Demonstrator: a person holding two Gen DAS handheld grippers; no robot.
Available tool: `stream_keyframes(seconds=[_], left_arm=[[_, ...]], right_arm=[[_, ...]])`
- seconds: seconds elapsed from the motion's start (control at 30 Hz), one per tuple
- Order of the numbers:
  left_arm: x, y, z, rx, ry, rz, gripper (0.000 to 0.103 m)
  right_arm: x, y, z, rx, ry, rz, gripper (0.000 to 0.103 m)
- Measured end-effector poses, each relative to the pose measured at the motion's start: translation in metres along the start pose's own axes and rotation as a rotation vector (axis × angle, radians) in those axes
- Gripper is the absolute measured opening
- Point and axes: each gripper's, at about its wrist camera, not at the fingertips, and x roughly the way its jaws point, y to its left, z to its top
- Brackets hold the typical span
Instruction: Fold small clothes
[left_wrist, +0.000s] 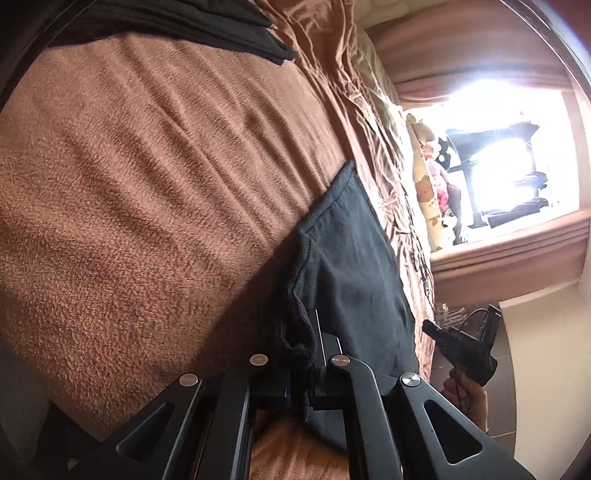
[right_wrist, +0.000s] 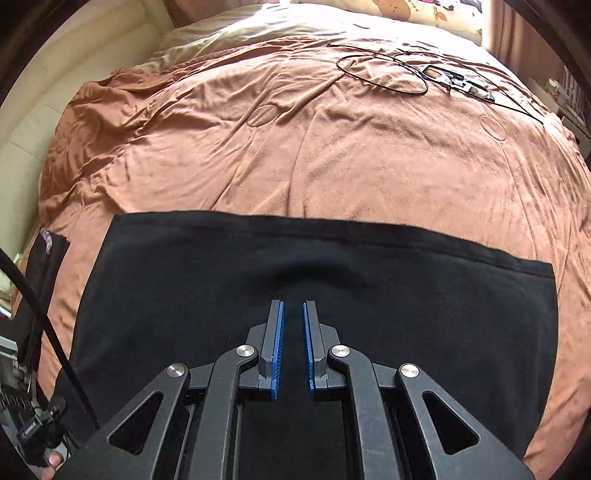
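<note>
A black garment (right_wrist: 332, 277) lies spread flat on the brown blanket (right_wrist: 295, 147) of a bed. My right gripper (right_wrist: 293, 306) hovers over its middle with the blue pads a narrow gap apart and nothing between them. In the left wrist view my left gripper (left_wrist: 308, 332) is shut on the edge of the black garment (left_wrist: 351, 258), whose cloth bunches between the fingers. The right gripper (left_wrist: 461, 347) shows at the lower right of that view, held by a hand.
Another dark folded garment (left_wrist: 177, 22) lies at the far end of the blanket (left_wrist: 147, 184). A black cable and small device (right_wrist: 443, 77) lie on the far right of the bed. A patterned pillow (left_wrist: 424, 184) sits by a bright window (left_wrist: 517, 147).
</note>
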Motion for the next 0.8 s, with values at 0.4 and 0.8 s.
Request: stream_keyframes(seconds=[0.4, 0.8], left_arm=[[-0.011, -0.059, 0.008, 0.086, 0.036, -0.222, 0.004], [-0.002, -0.117, 0.009, 0.123, 0.103, -0.307, 0.004]], right_arm=[[-0.021, -0.001, -0.093, 0.030, 0.062, 0.113, 0.006], [-0.050, -0.004, -0.173, 0.087, 0.085, 0.198, 0.006]])
